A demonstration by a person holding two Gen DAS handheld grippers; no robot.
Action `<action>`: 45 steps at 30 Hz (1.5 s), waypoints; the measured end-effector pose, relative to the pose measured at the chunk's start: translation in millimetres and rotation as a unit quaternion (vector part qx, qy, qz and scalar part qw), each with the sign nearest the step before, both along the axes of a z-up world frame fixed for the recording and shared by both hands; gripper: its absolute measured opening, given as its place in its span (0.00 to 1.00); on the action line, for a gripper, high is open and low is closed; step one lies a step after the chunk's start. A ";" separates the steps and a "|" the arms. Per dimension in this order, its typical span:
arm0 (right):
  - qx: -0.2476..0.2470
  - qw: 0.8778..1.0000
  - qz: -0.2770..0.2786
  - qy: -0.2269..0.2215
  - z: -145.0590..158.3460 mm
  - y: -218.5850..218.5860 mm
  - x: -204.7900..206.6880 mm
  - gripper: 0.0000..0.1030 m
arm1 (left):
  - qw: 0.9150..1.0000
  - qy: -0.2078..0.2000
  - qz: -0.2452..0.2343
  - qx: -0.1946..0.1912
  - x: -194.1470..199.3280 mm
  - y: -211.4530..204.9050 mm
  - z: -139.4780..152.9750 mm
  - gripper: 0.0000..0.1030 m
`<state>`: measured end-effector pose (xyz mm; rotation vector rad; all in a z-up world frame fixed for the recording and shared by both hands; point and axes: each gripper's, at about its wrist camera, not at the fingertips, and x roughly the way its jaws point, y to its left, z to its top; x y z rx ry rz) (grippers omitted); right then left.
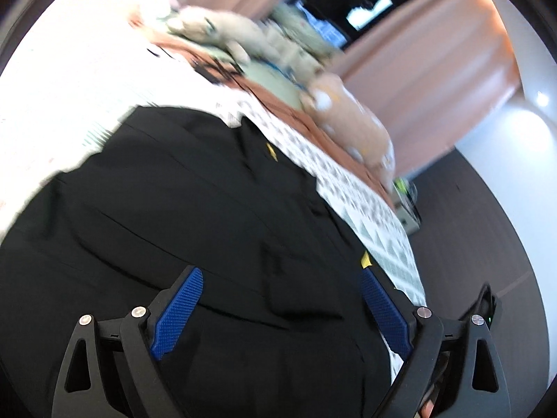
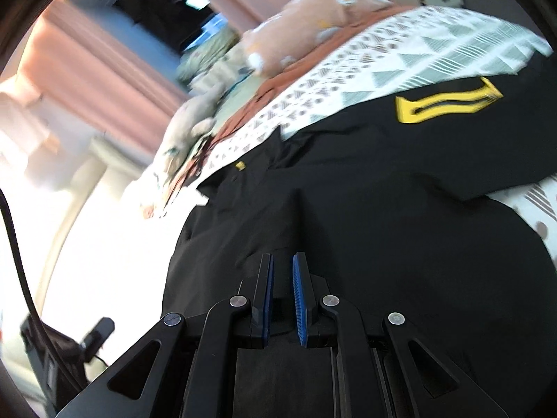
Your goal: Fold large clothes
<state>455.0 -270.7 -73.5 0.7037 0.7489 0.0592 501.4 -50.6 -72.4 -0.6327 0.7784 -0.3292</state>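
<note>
Left gripper [image 1: 278,299]: jaws spread wide, blue pads [image 1: 179,310] well apart, nothing pinched between them; hovering above the black garment [image 1: 181,188], pointed down at it, no contact visible
Right gripper [image 2: 282,296]: jaws drawn nearly together, a narrow slit left between the blue pads [image 2: 298,299]; black cloth rising in a ridge just ahead of the tips, so judged clamped on a thin fold of the garment, though the pinch point itself lost in black on black
Reason for the hold: one side kept pinched to carry a fold over, the other side freed and opened, likely to take a fresh hold further along the cloth
Black garment: spread over the patterned bedspread [image 2: 435,52], covering most of the near part of it; large, soft, creased; likely to sag and slip if lifted at one point only
Yellow marks: a broad yellow patch [image 2: 449,102] on the garment near its far edge by the bedspread; a small yellow tag [image 1: 271,151] further along the same garment
Beyond the garment: orange cloth [image 1: 278,104] and plush toys [image 1: 351,122] lying past the garment's far edge, apart from it
Further out: pink curtains [image 1: 435,62] behind the toys, dark window between them
Stage: fold judged under way, not finished
Risk: motion blur in both views, fine contact hard to read
</note>
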 end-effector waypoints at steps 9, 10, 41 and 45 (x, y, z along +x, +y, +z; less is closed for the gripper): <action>-0.094 0.993 0.064 0.014 -8.9 68.8 21.5 0.61 | 0.995 -0.028 0.082 0.048 -21.0 74.4 5.1 0.90; -0.098 0.993 0.066 0.021 -11.8 72.6 24.5 0.61 | 0.994 -0.031 0.085 0.057 -22.9 79.8 5.0 0.90; -0.205 0.974 -0.062 0.076 12.4 -54.5 -2.6 0.30 | 0.982 -0.044 0.013 0.185 -21.4 61.5 -2.4 0.90; -0.182 0.977 -0.070 0.089 5.2 -95.5 -17.0 0.30 | 0.982 -0.047 0.010 0.184 -22.6 62.2 0.6 0.90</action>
